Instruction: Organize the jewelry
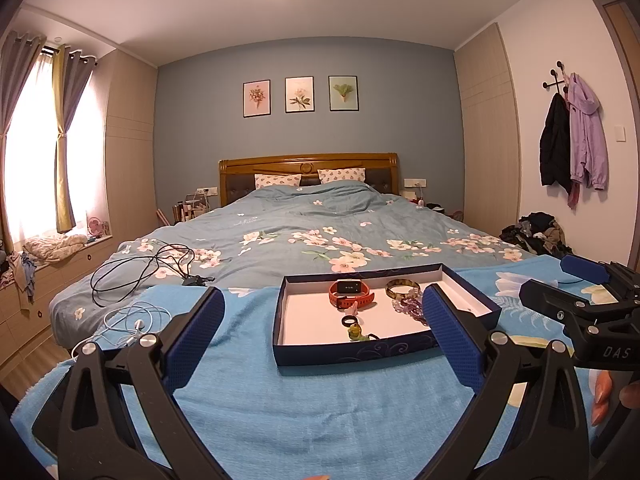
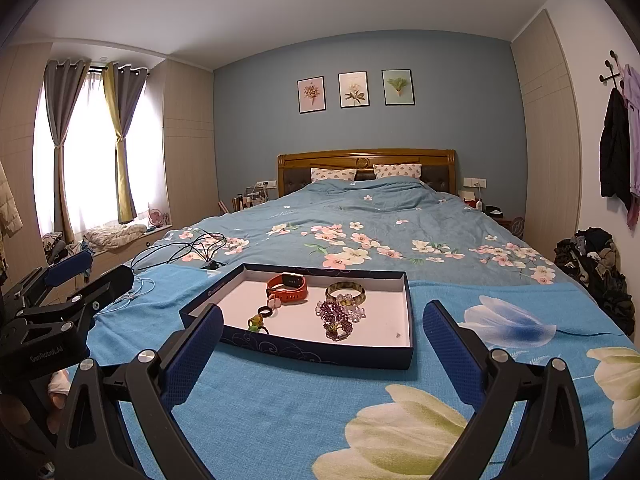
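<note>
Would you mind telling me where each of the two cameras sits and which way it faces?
Left wrist view: sits on the left gripper, facing up the bed toward the headboard; its open jaws frame the jewelry box, and the right gripper and fingertips of a hand show at right.
Right wrist view: sits on the right gripper, facing the same way from further right; the left gripper shows at left.
Both share the box, the orange watch and the blue blanket.
</note>
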Action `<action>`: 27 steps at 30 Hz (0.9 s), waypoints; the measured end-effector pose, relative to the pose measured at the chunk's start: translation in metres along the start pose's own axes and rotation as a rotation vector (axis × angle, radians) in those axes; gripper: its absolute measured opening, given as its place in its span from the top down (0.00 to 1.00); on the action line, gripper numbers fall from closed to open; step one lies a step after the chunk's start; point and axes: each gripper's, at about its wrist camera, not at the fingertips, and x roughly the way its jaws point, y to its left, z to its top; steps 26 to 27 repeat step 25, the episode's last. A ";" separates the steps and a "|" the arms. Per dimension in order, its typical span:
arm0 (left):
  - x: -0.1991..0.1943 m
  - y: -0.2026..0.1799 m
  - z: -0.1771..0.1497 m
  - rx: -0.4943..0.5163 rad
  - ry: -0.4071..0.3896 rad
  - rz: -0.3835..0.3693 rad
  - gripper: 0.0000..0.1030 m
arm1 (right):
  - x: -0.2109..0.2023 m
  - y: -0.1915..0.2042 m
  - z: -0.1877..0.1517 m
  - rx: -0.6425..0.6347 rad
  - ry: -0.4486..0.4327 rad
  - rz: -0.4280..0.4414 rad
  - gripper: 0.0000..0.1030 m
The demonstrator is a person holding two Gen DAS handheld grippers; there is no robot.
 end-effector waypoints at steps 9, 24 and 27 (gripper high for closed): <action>0.001 -0.003 -0.003 0.000 0.002 0.001 0.06 | 0.002 0.000 0.000 0.004 0.006 0.000 0.06; 0.023 0.011 -0.008 -0.016 0.100 -0.003 0.06 | 0.031 -0.055 -0.005 0.006 0.220 -0.081 0.06; 0.028 0.015 -0.009 -0.019 0.123 -0.006 0.06 | 0.031 -0.055 -0.005 0.006 0.220 -0.081 0.06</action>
